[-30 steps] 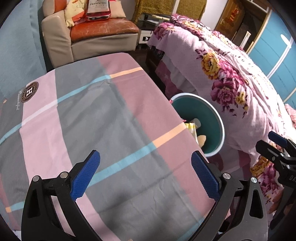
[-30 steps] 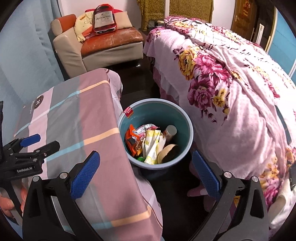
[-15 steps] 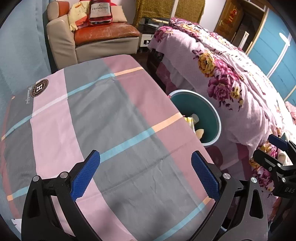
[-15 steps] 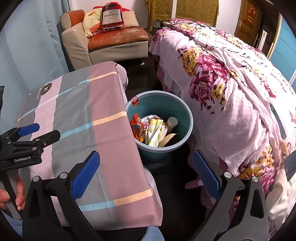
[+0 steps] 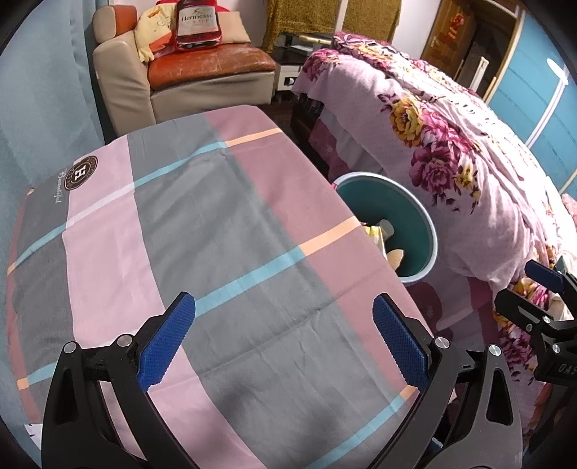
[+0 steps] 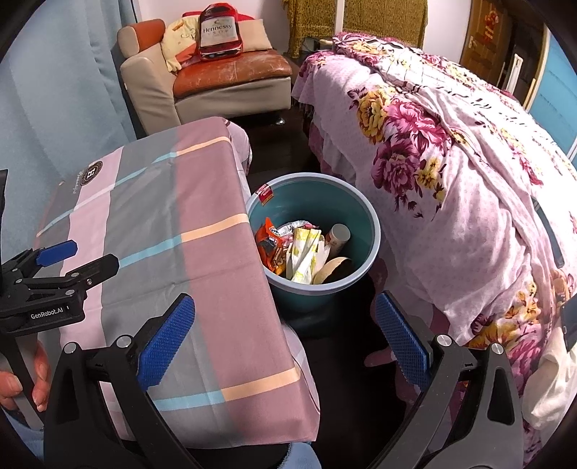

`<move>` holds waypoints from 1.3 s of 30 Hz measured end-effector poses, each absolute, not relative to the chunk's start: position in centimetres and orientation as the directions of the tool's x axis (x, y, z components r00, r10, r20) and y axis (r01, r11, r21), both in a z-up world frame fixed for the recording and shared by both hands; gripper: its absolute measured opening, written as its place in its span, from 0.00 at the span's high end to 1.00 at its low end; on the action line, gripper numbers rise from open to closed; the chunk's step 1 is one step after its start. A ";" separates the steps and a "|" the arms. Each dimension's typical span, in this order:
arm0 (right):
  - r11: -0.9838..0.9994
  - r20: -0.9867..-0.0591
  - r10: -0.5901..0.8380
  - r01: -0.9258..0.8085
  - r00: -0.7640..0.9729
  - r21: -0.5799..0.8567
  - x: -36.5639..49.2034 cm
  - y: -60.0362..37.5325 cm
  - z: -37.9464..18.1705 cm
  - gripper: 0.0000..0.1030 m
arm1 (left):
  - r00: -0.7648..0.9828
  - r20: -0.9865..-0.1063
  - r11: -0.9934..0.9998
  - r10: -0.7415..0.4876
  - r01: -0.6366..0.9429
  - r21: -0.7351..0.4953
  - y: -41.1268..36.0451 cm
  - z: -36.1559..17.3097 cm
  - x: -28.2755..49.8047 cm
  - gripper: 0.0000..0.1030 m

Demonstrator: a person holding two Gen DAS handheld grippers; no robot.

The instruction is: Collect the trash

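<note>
Both tools gaped wide, nothing held: left tool (image 5: 283, 333) above the bare worktop (image 5: 223, 231); right tool (image 6: 285, 335) nearer the bin (image 6: 373, 231). Trash (image 6: 299, 252) lay inside that bin, ahead and below, beside the worktop edge; seemingly nothing left to collect.

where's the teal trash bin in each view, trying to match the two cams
Left wrist: teal trash bin sits right of centre, half hidden behind the table's edge, below the floral bed.
Right wrist: teal trash bin sits at centre, fully open to view, wrappers inside.
Shared landmark: the Hennessy bottle cushion on the sofa, top of both views.
</note>
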State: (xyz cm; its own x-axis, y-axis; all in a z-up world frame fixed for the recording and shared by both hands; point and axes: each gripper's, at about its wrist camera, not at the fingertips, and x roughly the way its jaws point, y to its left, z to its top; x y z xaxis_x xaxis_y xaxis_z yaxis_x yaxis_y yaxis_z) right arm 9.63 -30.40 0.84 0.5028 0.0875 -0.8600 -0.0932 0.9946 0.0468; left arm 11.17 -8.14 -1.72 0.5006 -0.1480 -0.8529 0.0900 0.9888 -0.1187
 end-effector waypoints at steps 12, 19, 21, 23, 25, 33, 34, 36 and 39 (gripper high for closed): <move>0.996 -0.876 0.084 -0.078 0.476 0.053 11.1 -30.6 -1.0 0.07 | 0.533 -0.841 0.995 -0.089 0.076 -0.056 -8.3 -2.2 11.7 0.04; 0.996 -0.881 0.080 -0.071 0.466 0.054 11.7 -30.7 -1.7 0.07 | 0.526 -0.846 0.996 -0.087 0.072 -0.057 -8.0 -2.9 12.3 0.04; 0.996 -0.884 0.078 -0.071 0.460 0.051 11.9 -30.6 -1.9 0.07 | 0.526 -0.847 0.996 -0.082 0.071 -0.053 -8.0 -3.1 12.3 0.04; 0.996 -0.886 0.080 -0.071 0.456 0.053 12.1 -30.5 -2.1 0.07 | 0.523 -0.848 0.996 -0.081 0.071 -0.052 -8.0 -3.3 12.4 0.04; 0.996 -0.888 0.079 -0.072 0.453 0.052 12.2 -30.5 -2.3 0.07 | 0.521 -0.850 0.996 -0.078 0.069 -0.049 -7.9 -3.5 12.5 0.04; 0.996 -0.894 0.074 -0.070 0.441 0.048 12.7 -30.2 -2.9 0.07 | 0.517 -0.853 0.997 -0.069 0.066 -0.040 -7.8 -4.1 12.8 0.04; 0.996 -0.895 0.074 -0.070 0.440 0.048 12.7 -30.2 -2.9 0.07 | 0.516 -0.854 0.997 -0.068 0.067 -0.039 -7.8 -4.2 12.8 0.04; 0.997 -0.896 0.072 -0.069 0.438 0.047 12.8 -30.2 -3.0 0.07 | 0.515 -0.854 0.997 -0.065 0.068 -0.035 -7.8 -4.3 12.9 0.04; 0.997 -0.898 0.070 -0.066 0.434 0.046 13.0 -30.2 -3.2 0.07 | 0.512 -0.856 0.997 -0.065 0.068 -0.035 -7.8 -4.5 13.0 0.04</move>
